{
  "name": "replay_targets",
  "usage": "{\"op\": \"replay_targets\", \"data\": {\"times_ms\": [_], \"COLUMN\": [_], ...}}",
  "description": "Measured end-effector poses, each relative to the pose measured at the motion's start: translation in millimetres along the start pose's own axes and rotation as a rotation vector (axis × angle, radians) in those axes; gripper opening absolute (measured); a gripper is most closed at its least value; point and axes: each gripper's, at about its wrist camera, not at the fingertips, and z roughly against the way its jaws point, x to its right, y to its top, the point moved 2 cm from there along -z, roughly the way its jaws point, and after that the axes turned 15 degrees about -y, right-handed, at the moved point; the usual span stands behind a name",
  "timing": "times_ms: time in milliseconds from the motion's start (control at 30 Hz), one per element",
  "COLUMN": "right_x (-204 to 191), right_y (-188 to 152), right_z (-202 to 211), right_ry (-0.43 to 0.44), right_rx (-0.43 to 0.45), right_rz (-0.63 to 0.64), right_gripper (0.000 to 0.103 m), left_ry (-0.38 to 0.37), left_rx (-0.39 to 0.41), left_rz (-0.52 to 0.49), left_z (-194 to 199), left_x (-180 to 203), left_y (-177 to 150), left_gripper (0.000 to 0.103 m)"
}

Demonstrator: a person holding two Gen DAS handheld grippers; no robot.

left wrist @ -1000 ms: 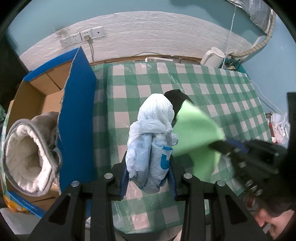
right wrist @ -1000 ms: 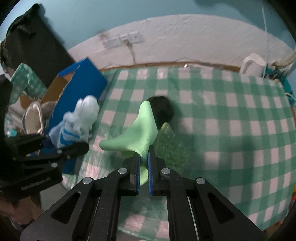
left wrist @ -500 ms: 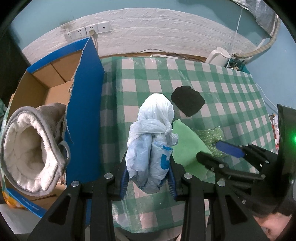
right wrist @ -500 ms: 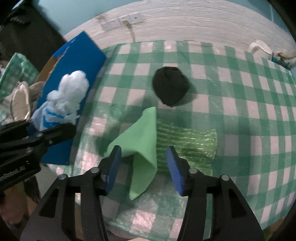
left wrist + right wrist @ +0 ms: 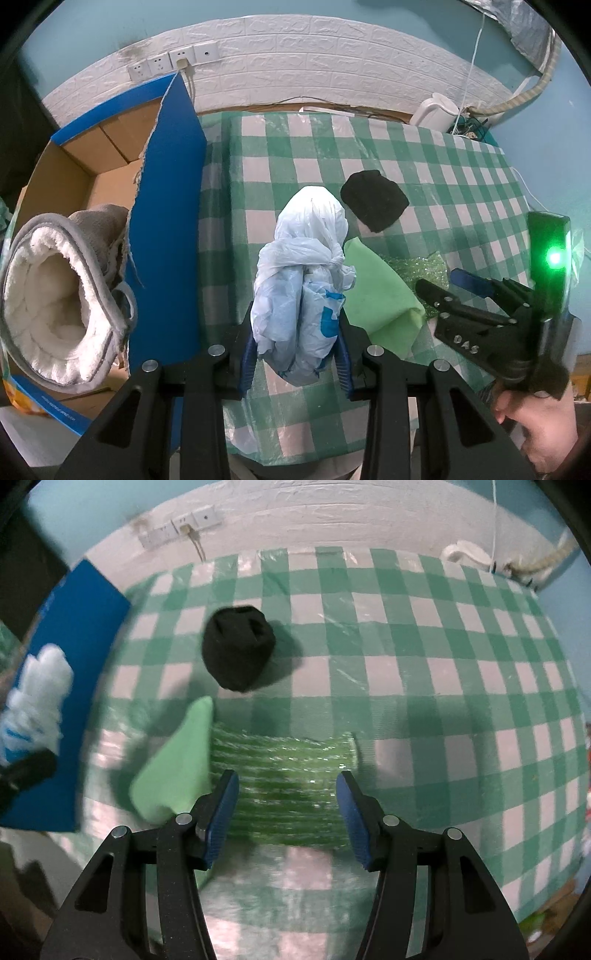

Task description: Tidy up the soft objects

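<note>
Over the checked tablecloth [image 5: 424, 155], left gripper [image 5: 295, 354] has a knotted plastic bag [image 5: 303, 273] pinched tight; right gripper [image 5: 288, 808] hangs open, holding nothing, above the green bubble wrap [image 5: 280, 775]

My left gripper [image 5: 295, 354] hides the lower end of the plastic bag bundle [image 5: 304, 284], and the bundle covers the near edge of the green cloth [image 5: 380, 291]. The cloth in turn overlaps part of the bubble wrap [image 5: 284, 775]. In my right view the box flap [image 5: 74, 635] and the bundle at the left edge are smeared by blur. The fleece boot [image 5: 62, 295] is cut off by the left view's rim, and my hand [image 5: 543, 432] is cut off at the corner
</note>
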Motion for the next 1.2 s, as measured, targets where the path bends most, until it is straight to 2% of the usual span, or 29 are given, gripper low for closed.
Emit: {"op": "replay_targets", "data": {"times_ms": [167, 400, 533, 700, 800, 933, 1033, 1133, 1200], "right_x": [-8.2, -0.7, 12.7, 39.8, 54.4, 69.5, 73.6, 60.8, 47.4], "right_y": [-3.7, -6.3, -4.8, -0.2, 1.8, 7.5, 16.7, 22.1, 22.2], "right_z": [-12.5, -27.3, -30.0, -36.7, -37.1, -23.5, -7.6, -0.3, -2.1], "right_ry": [-0.085, -0.115, -0.163, -0.279, -0.303, -0.216, -0.093, 0.074, 0.091], "right_rx": [-0.011, -0.056, -0.068, -0.075, -0.077, -0.037, 0.028, 0.039, 0.029], "right_rz": [0.073, 0.071, 0.052, 0.018, -0.015, -0.093, -0.141, -0.106, -0.064], "right_gripper": [0.056, 0.056, 0.056, 0.056, 0.056, 0.056, 0.056, 0.057, 0.056], "left_ry": [0.001, 0.001, 0.000, -0.002, -0.003, -0.004, -0.006, -0.006, -0.005], "left_rx": [-0.004, -0.003, -0.007, -0.006, -0.006, -0.006, -0.004, -0.007, -0.008], "left_rz": [-0.001, 0.003, 0.002, 0.003, 0.003, 0.004, 0.002, 0.003, 0.003], "left_z": [-1.8, -2.4, -2.4, -1.9, -1.7, -1.8, -1.3, -1.4, -1.5], "left_x": [0.9, 0.5, 0.2, 0.2, 0.7, 1.1, 2.0, 2.3, 2.2], "left_y": [-0.2, 0.1, -0.1, -0.4, -0.7, 0.3, 0.3, 0.3, 0.4], "left_gripper": [0.036, 0.036, 0.036, 0.036, 0.036, 0.036, 0.036, 0.036, 0.036]}}
